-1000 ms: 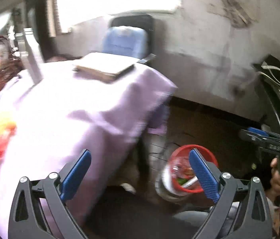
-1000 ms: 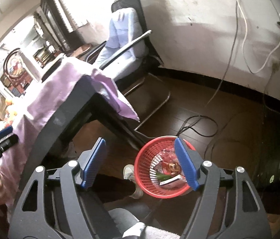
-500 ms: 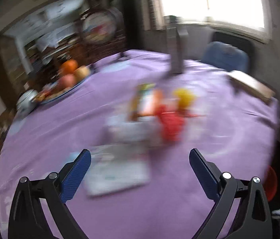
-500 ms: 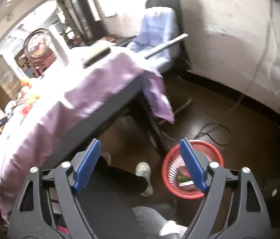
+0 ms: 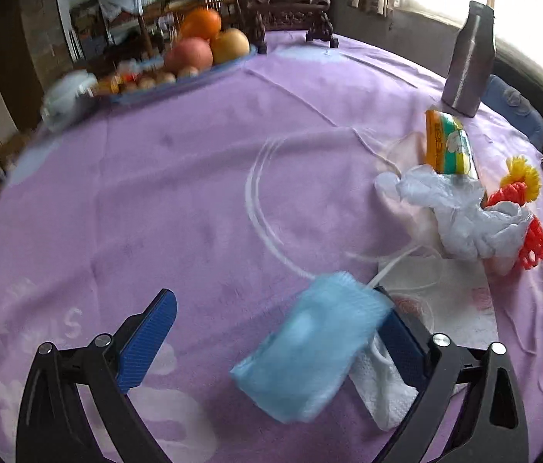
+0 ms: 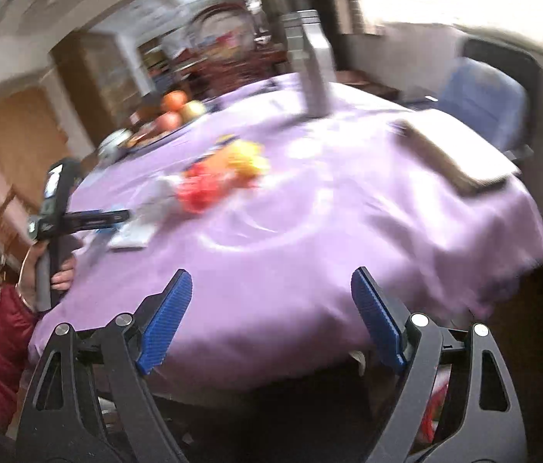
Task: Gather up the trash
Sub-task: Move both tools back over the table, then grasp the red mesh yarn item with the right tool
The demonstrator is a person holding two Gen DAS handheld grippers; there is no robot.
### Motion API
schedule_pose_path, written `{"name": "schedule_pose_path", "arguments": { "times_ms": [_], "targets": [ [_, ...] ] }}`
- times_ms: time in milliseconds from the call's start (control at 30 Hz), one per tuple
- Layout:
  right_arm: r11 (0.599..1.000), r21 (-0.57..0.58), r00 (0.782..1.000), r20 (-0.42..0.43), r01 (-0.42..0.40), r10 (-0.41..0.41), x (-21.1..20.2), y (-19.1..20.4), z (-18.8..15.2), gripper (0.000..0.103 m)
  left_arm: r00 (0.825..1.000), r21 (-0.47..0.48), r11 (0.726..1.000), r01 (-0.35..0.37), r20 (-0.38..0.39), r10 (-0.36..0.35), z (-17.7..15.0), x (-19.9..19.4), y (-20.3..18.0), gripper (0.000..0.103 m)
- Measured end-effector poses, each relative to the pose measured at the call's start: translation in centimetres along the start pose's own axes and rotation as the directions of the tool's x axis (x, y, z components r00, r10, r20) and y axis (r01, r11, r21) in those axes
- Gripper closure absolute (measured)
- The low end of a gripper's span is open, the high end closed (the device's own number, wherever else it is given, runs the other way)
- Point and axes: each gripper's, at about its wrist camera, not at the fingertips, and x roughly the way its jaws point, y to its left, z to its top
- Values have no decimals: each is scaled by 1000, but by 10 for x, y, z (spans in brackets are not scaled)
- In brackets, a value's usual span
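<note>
Trash lies scattered on a round table draped in a purple cloth (image 5: 202,177): a crumpled pale-blue disposable face mask (image 5: 310,351) nearest, a white paper napkin (image 5: 383,389) beside and partly under it, then crumpled white plastic wrap (image 5: 464,216), a yellow-and-green snack packet (image 5: 449,146) and red and yellow netting (image 5: 530,216) farther off. The left gripper (image 5: 275,339) hovers over the mask with its blue-padded jaws wide apart; the mask sits between them, close to one pad, not pinched. The right gripper (image 6: 271,320), seen from its own blurred camera, has just been opening and holds nothing, pointing at the table's near edge. The step in hand appears to be reaching for the next piece; next, the left jaws likely need to lower and close on the mask.
</note>
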Motion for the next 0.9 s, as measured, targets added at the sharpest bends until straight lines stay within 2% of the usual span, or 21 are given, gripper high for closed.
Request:
{"name": "schedule_pose_path", "arguments": {
  "times_ms": [67, 133, 233, 300, 467, 600, 633, 667, 800, 900],
  "targets": [
    [998, -56, 1000, -9, -15, 15, 16, 23, 9, 21, 1000, -29, 999, 20, -11, -20, 3, 2, 5, 4],
    [994, -107, 1000, -12, -22, 21, 36, 43, 20, 21, 1000, -35, 999, 0, 0, 0, 1, 2, 5, 4],
    [991, -125, 998, -32, -48, 45, 66, 62, 38, 23, 1000, -44, 999, -16, 5, 16, -1, 1, 2, 4],
    [991, -123, 997, -48, -60, 54, 83, 71, 48, 29, 1000, -48, 999, -17, 4, 17, -1, 1, 5, 4],
    [996, -78, 994, -104, -34, 26, 124, 73, 73, 53, 1000, -52, 998, -23, 1, 23, 1, 3, 4, 4],
    [999, -42, 990, -140, -22, 16, 150, 72, 78, 57, 1000, -52, 998, -22, 0, 22, 2, 4, 5, 4],
    [999, -47, 988, -154, -1, -6, 158, 72, 77, 69, 1000, -53, 998, -22, 0, 22, 2, 4, 5, 4],
    [999, -40, 984, -177, -3, -4, 162, 72, 77, 73, 1000, -52, 998, -21, 0, 21, 2, 4, 5, 4],
    [999, -31, 991, -132, -34, 29, 147, 69, 72, 80, 1000, -48, 999, -11, -8, 11, 0, 3, 4, 4],
    [998, 24, 991, -116, -59, 61, 133, 59, 56, 80, 1000, -38, 999, -3, -3, 3, -1, -1, 3, 5]
  ]
}}
